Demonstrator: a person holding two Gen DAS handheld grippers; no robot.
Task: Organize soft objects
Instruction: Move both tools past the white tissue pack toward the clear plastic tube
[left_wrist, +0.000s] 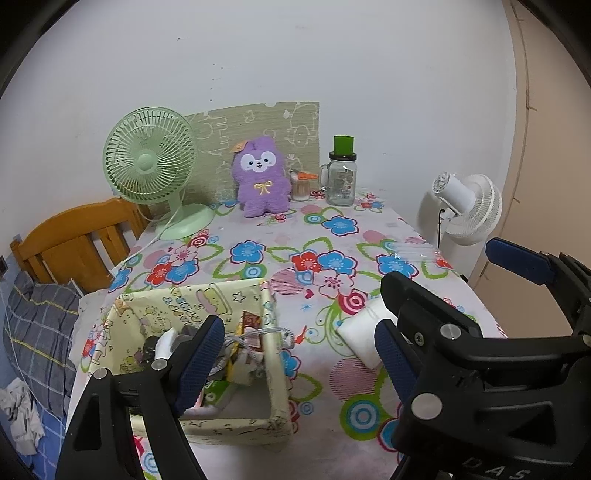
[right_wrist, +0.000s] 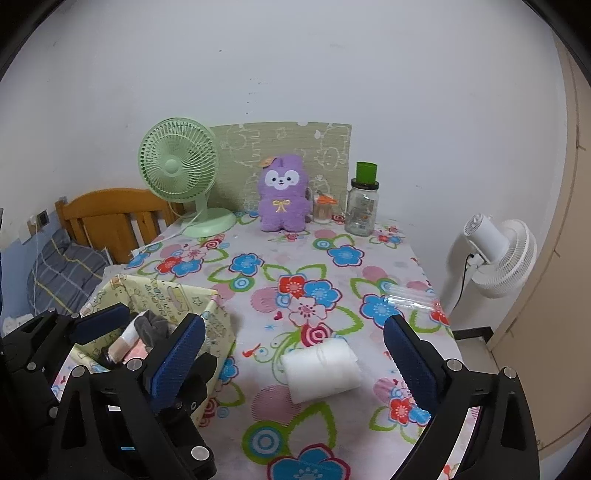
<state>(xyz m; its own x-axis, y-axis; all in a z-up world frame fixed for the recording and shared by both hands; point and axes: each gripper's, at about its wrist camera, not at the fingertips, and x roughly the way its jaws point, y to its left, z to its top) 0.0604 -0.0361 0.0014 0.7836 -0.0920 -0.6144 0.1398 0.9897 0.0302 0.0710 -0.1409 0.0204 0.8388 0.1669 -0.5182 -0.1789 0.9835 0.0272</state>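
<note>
Surface (right_wrist: 332, 258): covered by a flowered cloth, standing against a white wall.
Green fan (right_wrist: 177, 166): stood at the far left corner of the surface.
Fabric bin (left_wrist: 273, 369): sat at the near left edge, holding soft items.
Purple plush (right_wrist: 282, 199): upright at the far edge, beside a glass jar (right_wrist: 362, 210).
White folded cloth (right_wrist: 321, 369): lay on the surface near the right edge, apart from the bin.
Left hand-held gripper (left_wrist: 291, 365): jaws spread wide over the bin, gripping nothing.
Right hand-held gripper (right_wrist: 295, 365): jaws wide apart on either side of the white cloth, not touching it.
</note>
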